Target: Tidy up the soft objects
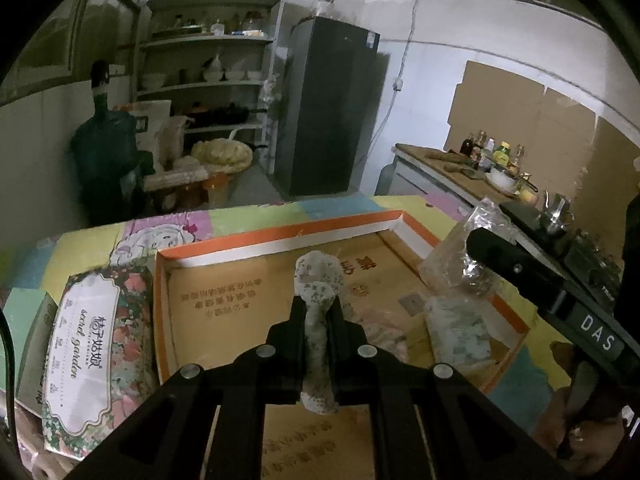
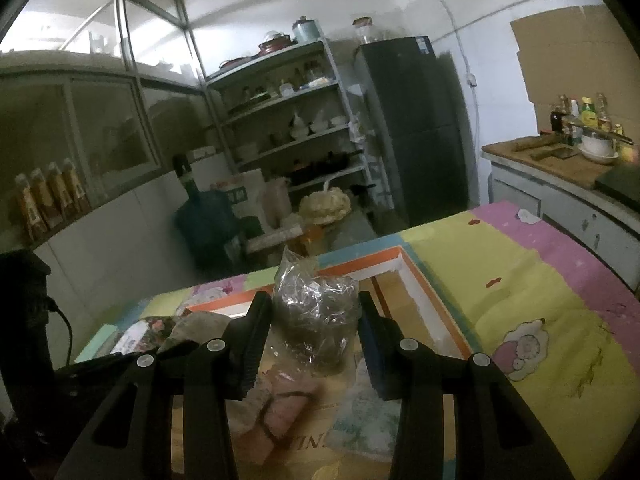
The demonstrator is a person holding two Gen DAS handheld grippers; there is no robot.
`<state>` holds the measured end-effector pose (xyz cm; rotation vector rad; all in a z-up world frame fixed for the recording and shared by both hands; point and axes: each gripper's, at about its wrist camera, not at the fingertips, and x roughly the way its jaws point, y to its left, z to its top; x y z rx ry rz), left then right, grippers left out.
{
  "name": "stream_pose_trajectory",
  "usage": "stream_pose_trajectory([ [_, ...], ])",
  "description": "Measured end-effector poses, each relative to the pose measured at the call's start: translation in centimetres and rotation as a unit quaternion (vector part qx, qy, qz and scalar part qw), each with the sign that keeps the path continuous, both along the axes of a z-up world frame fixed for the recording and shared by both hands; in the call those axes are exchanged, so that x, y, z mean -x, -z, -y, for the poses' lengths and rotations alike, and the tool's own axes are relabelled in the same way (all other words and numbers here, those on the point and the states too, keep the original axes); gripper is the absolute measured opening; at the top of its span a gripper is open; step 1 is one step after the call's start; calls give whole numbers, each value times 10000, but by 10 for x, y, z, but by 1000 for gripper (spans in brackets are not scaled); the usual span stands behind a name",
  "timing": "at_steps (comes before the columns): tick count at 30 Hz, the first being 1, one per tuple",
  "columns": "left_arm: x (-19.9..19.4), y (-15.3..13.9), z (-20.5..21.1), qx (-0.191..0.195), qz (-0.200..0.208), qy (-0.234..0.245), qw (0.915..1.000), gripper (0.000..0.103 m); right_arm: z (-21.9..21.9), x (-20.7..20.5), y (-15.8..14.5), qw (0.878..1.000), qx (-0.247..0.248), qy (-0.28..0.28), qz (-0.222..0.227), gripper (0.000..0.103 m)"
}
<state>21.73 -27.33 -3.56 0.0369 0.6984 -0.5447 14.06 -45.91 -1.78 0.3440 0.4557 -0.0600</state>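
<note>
My left gripper (image 1: 318,312) is shut on a rolled pale cloth with a small floral print (image 1: 318,280), held above the shallow cardboard box with an orange and white rim (image 1: 280,240). My right gripper (image 2: 312,328) is shut on a crinkled clear plastic bag with dark contents (image 2: 316,316); that bag (image 1: 460,256) and the right tool show at the right of the left wrist view, over the box's right side. A folded green-patterned cloth (image 1: 460,332) and a pinkish soft item (image 2: 280,404) lie inside the box (image 2: 400,268).
A floral tissue pack (image 1: 88,352) lies left of the box on the colourful patchwork cover (image 2: 520,300). Behind stand a shelf rack (image 1: 208,60), a dark fridge (image 1: 332,112), a large water bottle (image 1: 108,148) and a counter with bottles (image 1: 480,168).
</note>
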Motion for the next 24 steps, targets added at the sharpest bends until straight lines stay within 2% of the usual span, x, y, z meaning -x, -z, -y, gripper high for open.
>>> stream_pose_trajectory([
  [10,-14,15,2,-137,-261,-111,9995,10,2,-27,20,9991,8,-101,-411,44],
  [19,-20,25,5,-217,-485,-128,9985,10,1,-38,29,9980,171,-138,-592,44],
  [24,-23,29,5,-85,-669,-86,9977,12,0,-46,34,9968,122,-113,-784,44],
])
